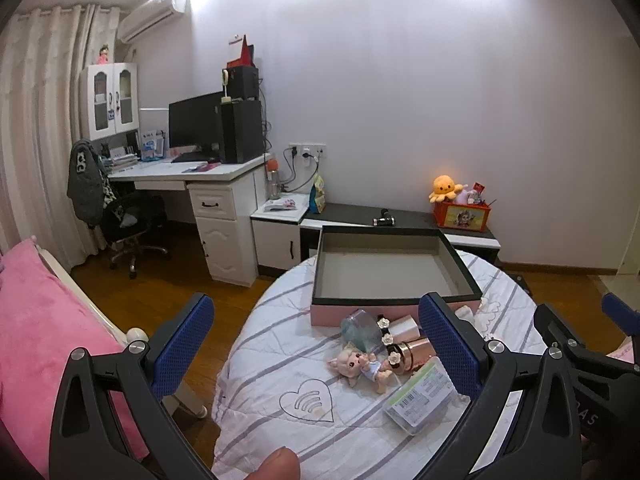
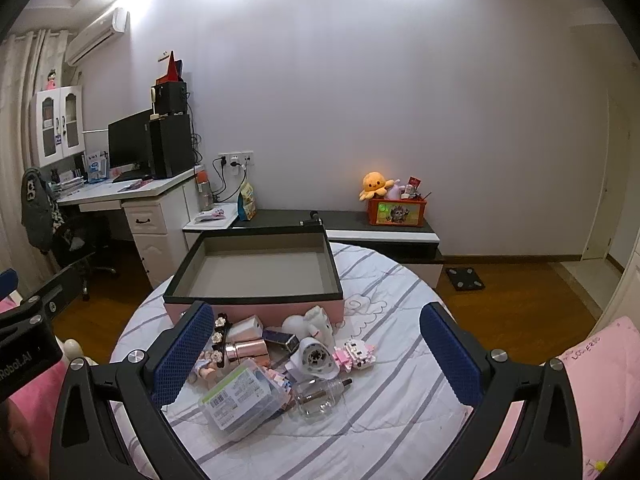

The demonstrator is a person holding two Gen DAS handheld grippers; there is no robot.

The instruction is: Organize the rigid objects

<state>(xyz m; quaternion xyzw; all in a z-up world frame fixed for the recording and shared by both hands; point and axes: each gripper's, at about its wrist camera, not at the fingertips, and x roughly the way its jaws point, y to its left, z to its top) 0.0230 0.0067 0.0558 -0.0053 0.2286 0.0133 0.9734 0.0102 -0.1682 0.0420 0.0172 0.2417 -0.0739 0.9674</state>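
Note:
An open pink box with a dark rim [image 1: 394, 304] [image 2: 256, 307] stands empty at the far side of a round table. In front of it lies a pile: a small doll [image 1: 362, 366], a rose-gold cylinder [image 2: 245, 350] [image 1: 414, 354], a clear plastic case with a label [image 2: 238, 398] [image 1: 420, 398], a white unicorn figure [image 2: 310, 322], a pink block toy [image 2: 356, 352], a clear bottle [image 2: 320, 396]. My left gripper [image 1: 316, 352] is open above the table's left part. My right gripper [image 2: 316, 354] is open above the pile. Both are empty.
The table wears a white striped cloth [image 2: 384, 432]. A pink bed [image 1: 36, 320] lies to the left. Behind are a desk with a monitor [image 1: 196, 128], a low dark cabinet [image 2: 360, 224] and an orange toy box [image 2: 396, 210]. A scale [image 2: 466, 278] lies on the wooden floor.

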